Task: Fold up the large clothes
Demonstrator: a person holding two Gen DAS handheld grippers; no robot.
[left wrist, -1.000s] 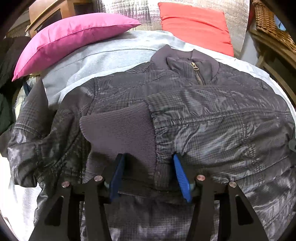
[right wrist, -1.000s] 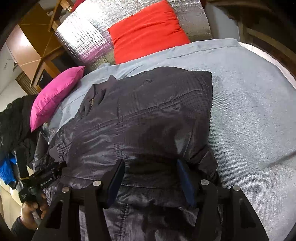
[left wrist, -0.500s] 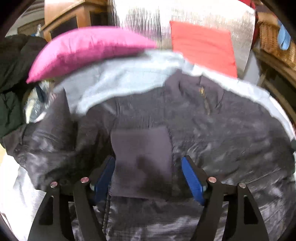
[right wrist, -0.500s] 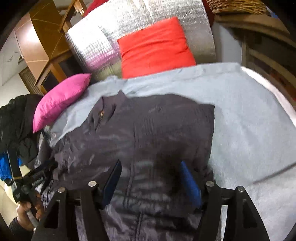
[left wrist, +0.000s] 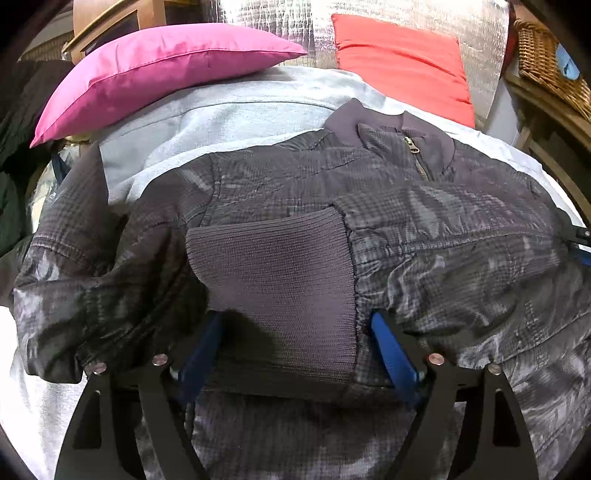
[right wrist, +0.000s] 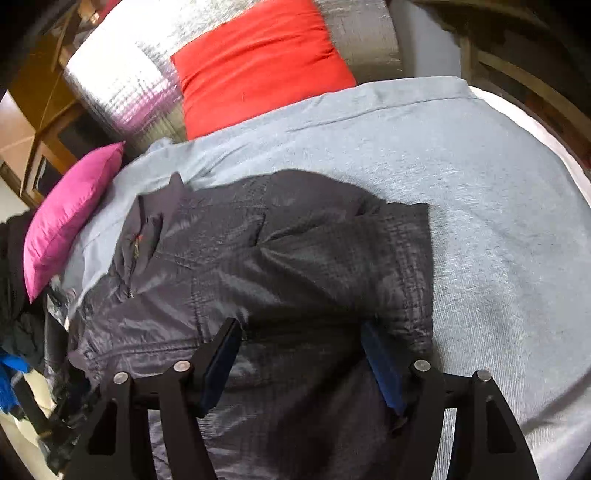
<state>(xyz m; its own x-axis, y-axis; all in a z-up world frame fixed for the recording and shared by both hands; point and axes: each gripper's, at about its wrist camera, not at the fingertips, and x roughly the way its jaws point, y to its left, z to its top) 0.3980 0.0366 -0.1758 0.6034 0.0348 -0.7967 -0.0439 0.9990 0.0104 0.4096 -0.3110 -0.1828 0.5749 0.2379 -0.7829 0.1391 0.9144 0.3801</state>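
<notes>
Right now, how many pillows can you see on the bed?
2. The pink pillow lies at the far left, beyond the jacket; the red pillow leans on the silver headboard, far right. More may lie out of view.

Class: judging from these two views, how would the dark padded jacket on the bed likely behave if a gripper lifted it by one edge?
The jacket would probably sag: it already creases and drapes. Its shiny shell looks slippery; the ribbed cuff likely grips better.

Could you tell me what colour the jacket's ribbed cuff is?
Dark grey cuff, clearest in the left wrist view.
</notes>
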